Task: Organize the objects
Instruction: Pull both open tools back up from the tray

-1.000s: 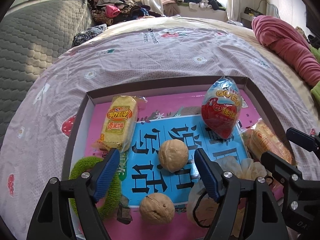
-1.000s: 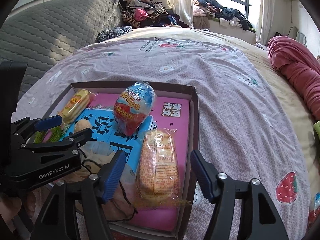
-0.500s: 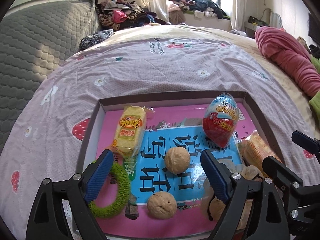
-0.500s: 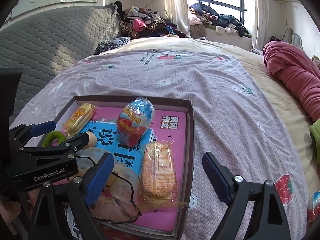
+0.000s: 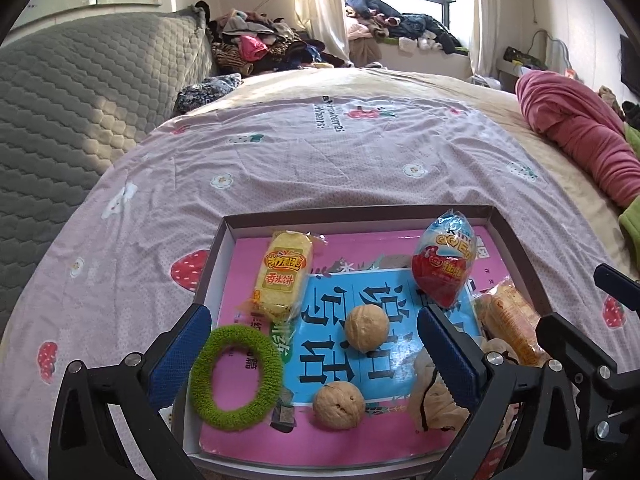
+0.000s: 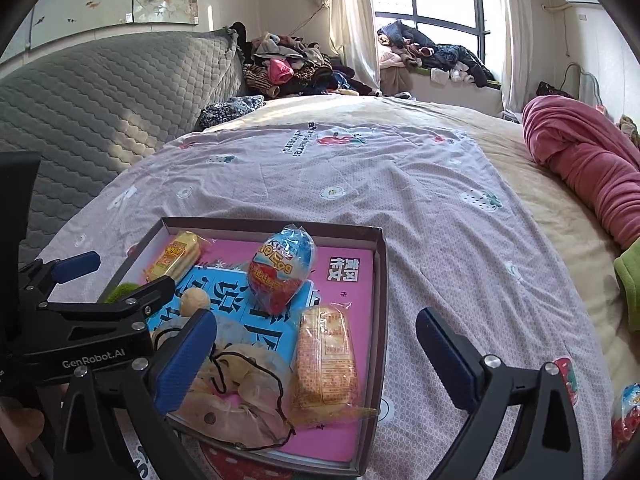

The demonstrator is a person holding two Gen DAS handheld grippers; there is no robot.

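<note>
both hand-held grippers, left hand-held gripper (image 5: 314, 346) and right hand-held gripper (image 6: 316, 354), gape wide, empty, above the box (image 5: 516, 240).

In front of you the bedsheet (image 5: 320, 168) is pale lilac with fine dots, white flowers and red strawberries, and on it the tray (image 5: 360, 214) has dark brown walls. Inside the tray you see a pink book (image 5: 360, 246) with a blue panel bearing black characters, a fuzzy green ring (image 5: 236, 376), two tan walnuts (image 5: 367, 328), a yellow snack pack (image 5: 283, 276) with a red label and a red-and-blue foil egg (image 5: 444, 264). Beyond the tray, your grey headboard (image 5: 80, 92) is quilted in hexagons, and the blanket (image 5: 580, 136) is rose-pink.
</note>
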